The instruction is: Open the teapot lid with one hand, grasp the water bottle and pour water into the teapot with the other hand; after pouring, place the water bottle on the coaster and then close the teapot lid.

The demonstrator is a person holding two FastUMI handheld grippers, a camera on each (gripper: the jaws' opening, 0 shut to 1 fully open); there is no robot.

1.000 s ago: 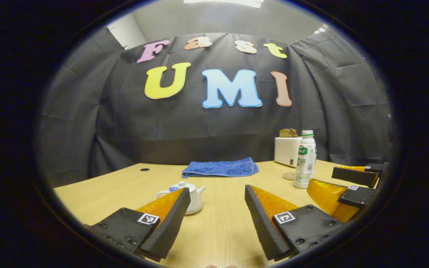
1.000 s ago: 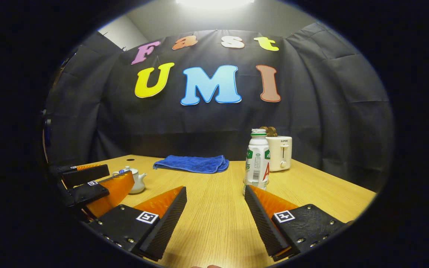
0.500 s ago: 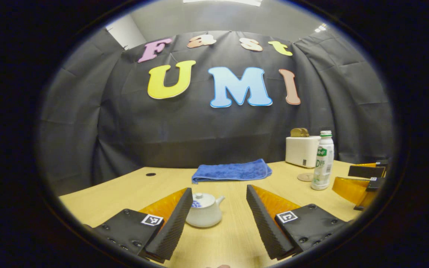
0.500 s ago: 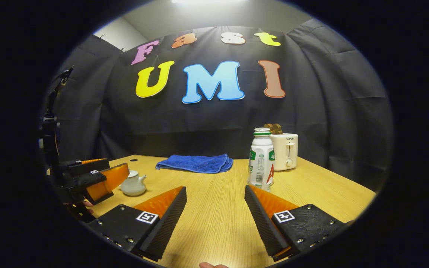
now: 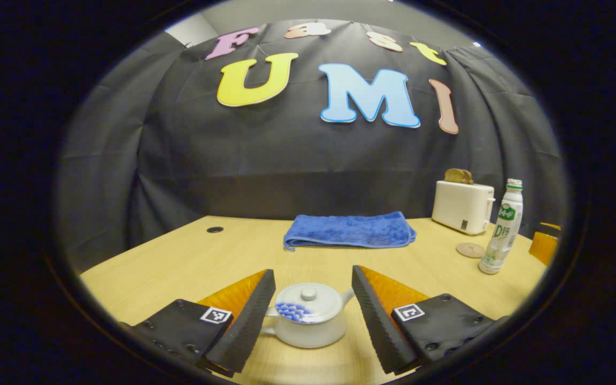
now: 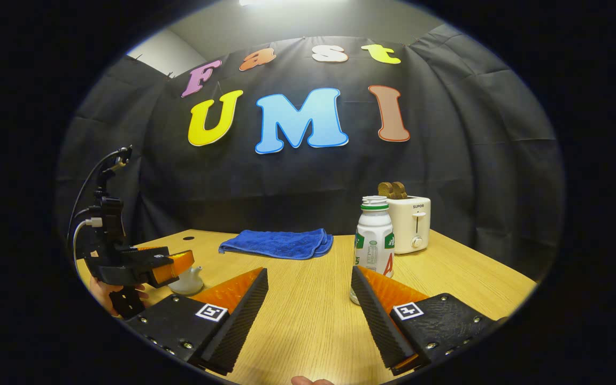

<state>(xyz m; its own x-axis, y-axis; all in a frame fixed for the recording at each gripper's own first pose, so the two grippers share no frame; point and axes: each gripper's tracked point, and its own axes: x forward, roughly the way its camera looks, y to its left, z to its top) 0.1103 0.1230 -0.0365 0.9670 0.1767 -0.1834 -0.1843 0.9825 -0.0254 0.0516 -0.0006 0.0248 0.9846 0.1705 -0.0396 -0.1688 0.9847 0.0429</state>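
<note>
Left gripper (image 5: 313, 305): fingers spread wide either side of one small white ceramic teapot (image 5: 308, 322), lid on; contact cannot be told.
Right gripper (image 6: 309, 299): spread wide, holding nothing; one white plastic water bottle (image 6: 373, 241) stands just beyond its right finger.
Count: one round brown coaster (image 5: 470, 249) beside the bottle; one folded blue towel (image 5: 349, 231); one white toaster (image 6: 411, 223).
Surface: pale wooden table (image 6: 308, 321).
Writing: too small to make out.

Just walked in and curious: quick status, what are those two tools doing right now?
Left tool open, straddling teapot, lid on. Right tool open, short of water bottle. Nothing in the way.
</note>
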